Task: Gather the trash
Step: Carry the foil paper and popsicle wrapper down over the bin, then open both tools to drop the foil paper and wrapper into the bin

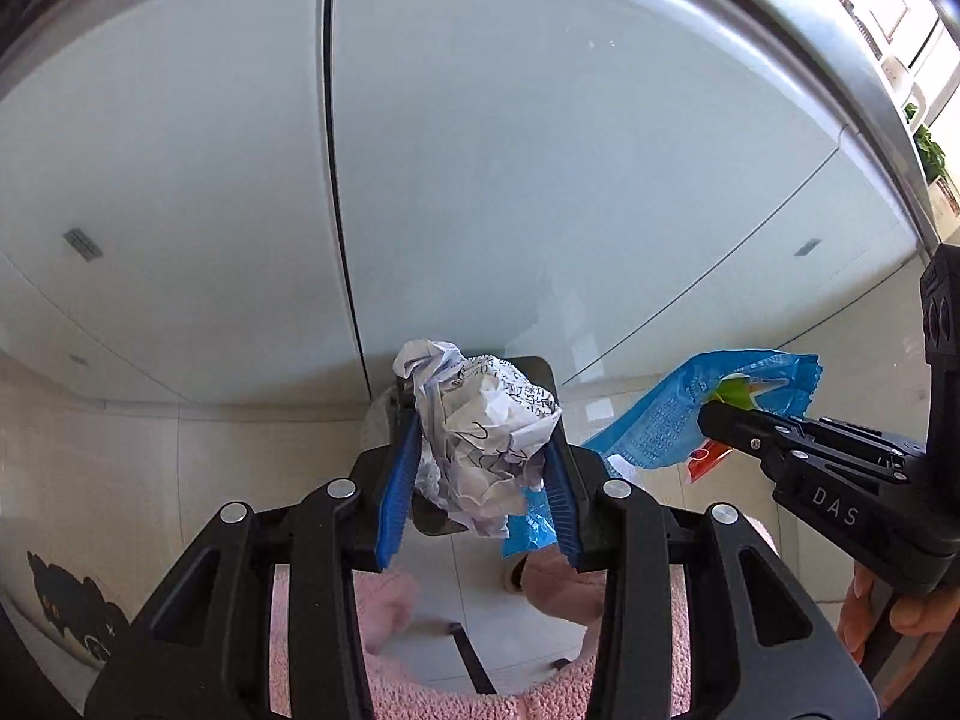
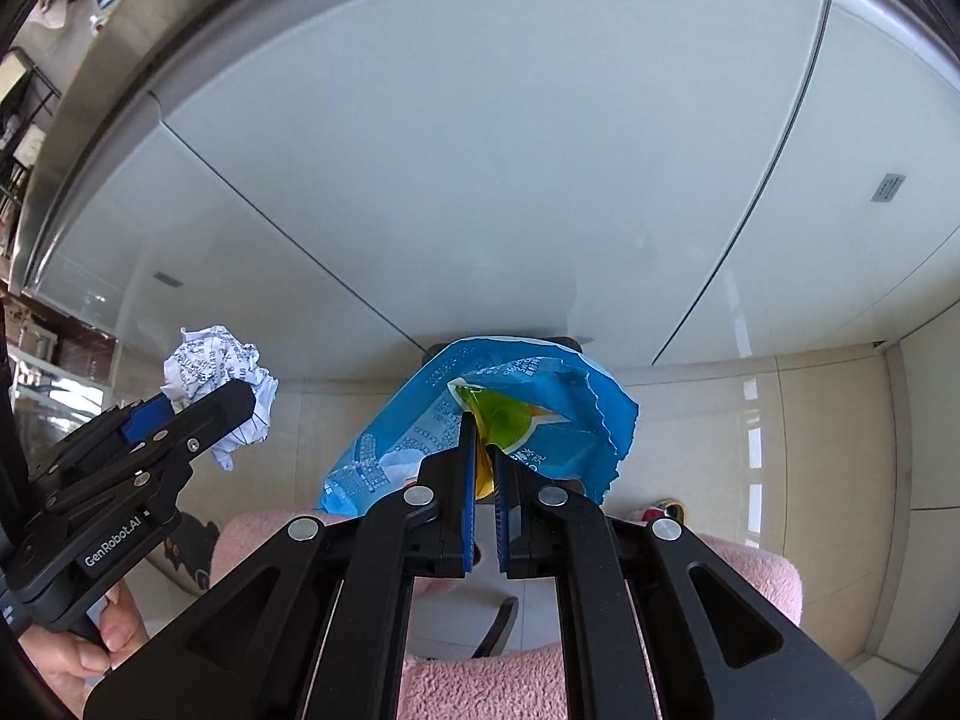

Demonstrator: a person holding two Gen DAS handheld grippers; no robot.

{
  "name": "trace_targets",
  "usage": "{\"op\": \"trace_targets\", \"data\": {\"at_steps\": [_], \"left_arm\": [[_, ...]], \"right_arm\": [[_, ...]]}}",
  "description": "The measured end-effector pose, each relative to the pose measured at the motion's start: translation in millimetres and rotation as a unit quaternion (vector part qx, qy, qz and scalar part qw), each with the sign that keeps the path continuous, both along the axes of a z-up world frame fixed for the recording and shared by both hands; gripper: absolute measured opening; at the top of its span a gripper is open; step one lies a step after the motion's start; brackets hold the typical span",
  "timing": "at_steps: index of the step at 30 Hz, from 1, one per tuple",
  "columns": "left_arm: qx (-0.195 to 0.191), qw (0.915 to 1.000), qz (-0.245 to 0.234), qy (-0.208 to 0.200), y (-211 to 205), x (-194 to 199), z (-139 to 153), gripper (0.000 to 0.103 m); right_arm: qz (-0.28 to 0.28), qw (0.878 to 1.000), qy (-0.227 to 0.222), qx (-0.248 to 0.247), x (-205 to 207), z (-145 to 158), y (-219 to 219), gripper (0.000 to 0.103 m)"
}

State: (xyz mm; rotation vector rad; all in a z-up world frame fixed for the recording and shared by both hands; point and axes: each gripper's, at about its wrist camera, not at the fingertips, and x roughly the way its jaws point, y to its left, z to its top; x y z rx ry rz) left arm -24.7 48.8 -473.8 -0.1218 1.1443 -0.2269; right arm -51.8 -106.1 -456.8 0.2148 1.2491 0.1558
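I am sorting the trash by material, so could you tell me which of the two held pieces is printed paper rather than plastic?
The crumpled white paper ball in the left gripper; the right gripper pinches a glossy blue plastic wrapper.

The crumpled paper [image 1: 486,450] is white with black printed lettering and lines. Just right of it, the wrapper [image 1: 678,414] is bright blue with pale print, a green and yellow patch and a red corner. The left gripper [image 1: 483,468] and right gripper [image 2: 485,468] are black with blue pads [image 1: 399,480]. Below the paper, the clothing [image 2: 750,576] is fluffy pink. Behind the paper, the cabinet doors [image 1: 540,180] are pale grey-white; the floor tiles [image 1: 120,468] are cream.
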Motion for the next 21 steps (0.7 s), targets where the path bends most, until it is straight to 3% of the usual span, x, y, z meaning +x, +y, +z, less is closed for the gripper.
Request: {"op": "trace_targets", "data": {"at_steps": [8, 21], "left_arm": [[0.013, 0.9987, -0.007, 0.048, -8.6, 15.5, -70.0, 0.037], [0.013, 0.9923, -0.011, 0.122, -17.8, 44.9, -141.4, 0.039]], "right_arm": [[0.016, 0.999, 0.026, -0.023, 13.1, -67.6, 12.3, 0.007], [0.036, 0.997, 0.060, -0.042, 29.5, -141.2, 9.7, 0.007]]}}
